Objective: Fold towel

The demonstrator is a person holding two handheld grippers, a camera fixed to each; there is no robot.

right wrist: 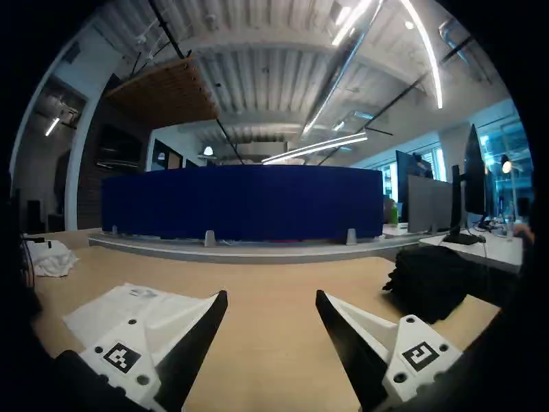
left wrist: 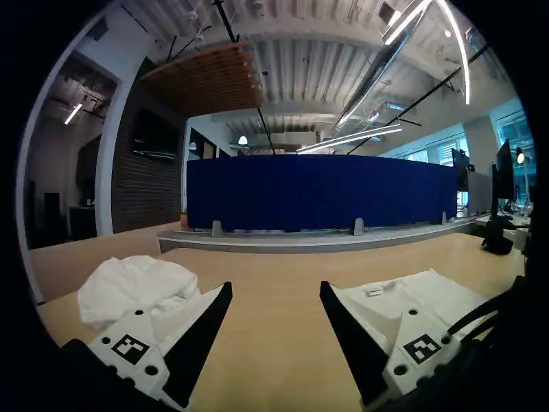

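Note:
In the left gripper view, a crumpled white towel (left wrist: 134,283) lies on the wooden table (left wrist: 274,275) at the left, partly behind the left finger. A flat white towel (left wrist: 418,292) with a small label lies at the right, behind the right finger. My left gripper (left wrist: 274,299) hovers low over bare wood, open and holding nothing. In the right gripper view, the flat white towel (right wrist: 127,305) lies at the left behind one finger, and the crumpled towel (right wrist: 51,257) sits far left. My right gripper (right wrist: 271,305) is open over bare wood (right wrist: 274,281), holding nothing.
A blue partition (left wrist: 319,192) on a grey rail closes off the table's far edge. A heap of black cloth (right wrist: 432,275) lies on the table at the right in the right gripper view. Monitors (right wrist: 470,182) stand on a desk farther right.

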